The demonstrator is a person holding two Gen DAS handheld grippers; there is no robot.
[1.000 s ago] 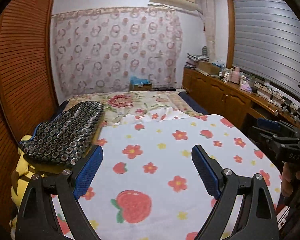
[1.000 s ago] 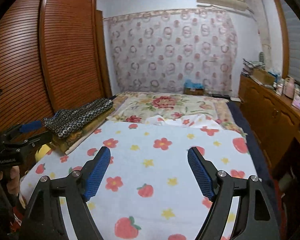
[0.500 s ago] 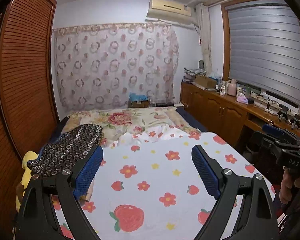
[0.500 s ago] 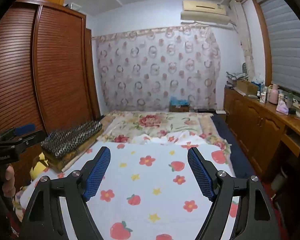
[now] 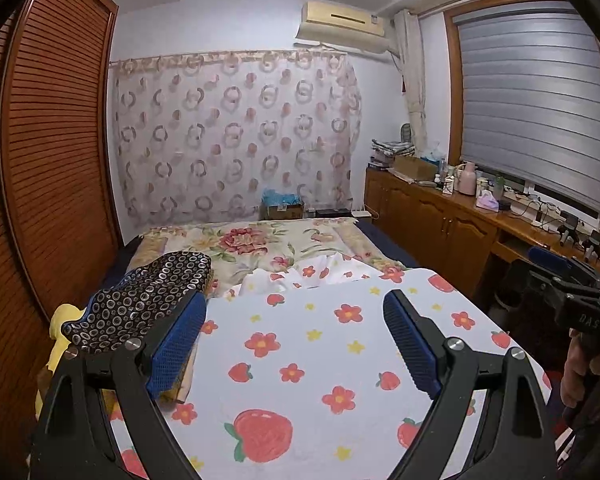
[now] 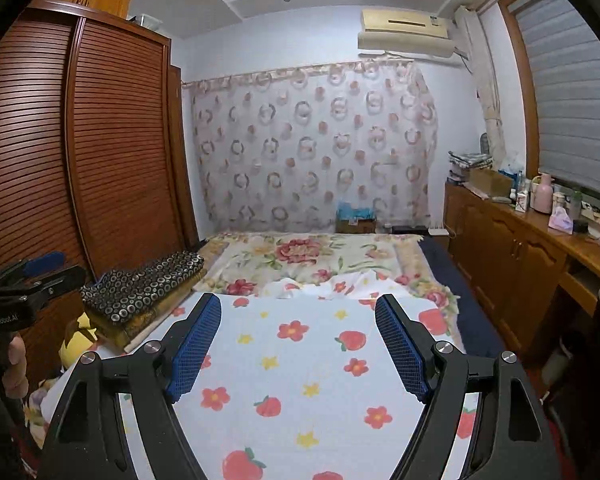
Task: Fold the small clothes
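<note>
A white cloth with red flowers and strawberries point(image 5: 300, 360) lies spread flat over the near part of the bed; it also shows in the right wrist view point(image 6: 300, 360). Its far edge is rumpled point(image 5: 312, 276). My left gripper point(image 5: 294, 320) is open and empty, held above the cloth. My right gripper point(image 6: 298, 326) is open and empty, also above the cloth. Each gripper shows at the edge of the other's view: the right one point(image 5: 572, 296) and the left one point(image 6: 24, 284).
A folded dark cloth with ring pattern point(image 5: 140, 304) lies on a stack at the bed's left edge, beside a yellow item point(image 6: 78, 338). A floral bedcover point(image 5: 252, 240) lies beyond. A wooden wardrobe point(image 6: 100, 140) stands left, a cluttered wooden cabinet point(image 5: 460, 224) right.
Both grippers have tilted upward and risen, so more of the wall, curtain and ceiling shows. Both stay open. The cloth has not moved.
</note>
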